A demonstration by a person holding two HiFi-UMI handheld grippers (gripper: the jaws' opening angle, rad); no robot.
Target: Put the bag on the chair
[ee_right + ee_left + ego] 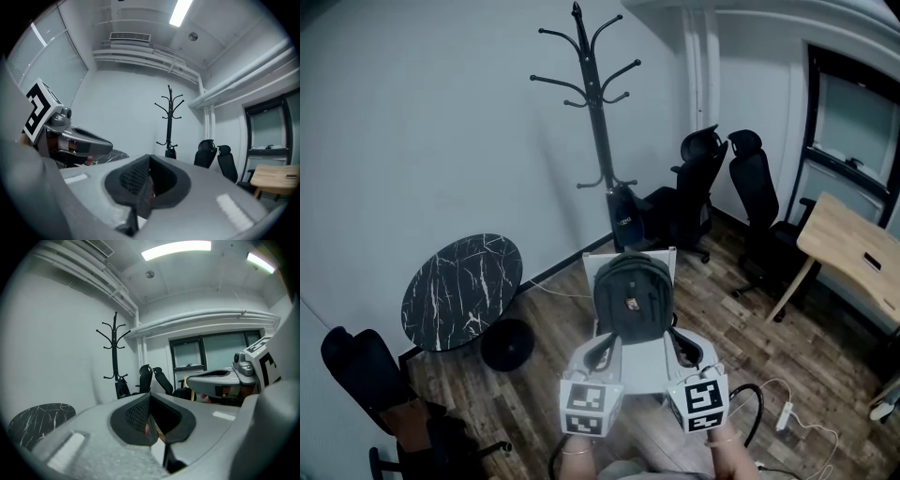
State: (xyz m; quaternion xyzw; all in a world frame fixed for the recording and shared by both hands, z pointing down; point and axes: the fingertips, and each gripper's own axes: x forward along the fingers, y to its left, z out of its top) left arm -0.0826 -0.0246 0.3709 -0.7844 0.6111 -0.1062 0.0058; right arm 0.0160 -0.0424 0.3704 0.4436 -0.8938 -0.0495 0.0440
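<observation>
Already the dark grey fabric backpack (633, 298) stands upright on the white chair (592, 267), leaning against its backrest. Just in front of it the left gripper (605, 349) and the right gripper (678, 345) sit side by side, near the bag's lower corners. As far as I can see from here they are not touching it. Both pairs of jaws are pressed fully together with nothing between them.

I'd judge the backpack to be soft-sided and fairly full, since it keeps its rounded shape. It should sag and swing if lifted, but it is neither slippery nor fragile. The best holds would be the top loop or the shoulder straps, though I cannot make either out from here. Pinching a fold of the shell would be less secure.

By my count there is one backpack, one white chair and two grippers. Around them are one black coat stand (598, 112) with one small dark bag (623, 217) at its foot, and two black office chairs (757, 187) by the window. There is a third black chair (361, 370) at the near left, one round black marble-patterned table (461, 291) and one pale wooden desk (848, 248).
</observation>
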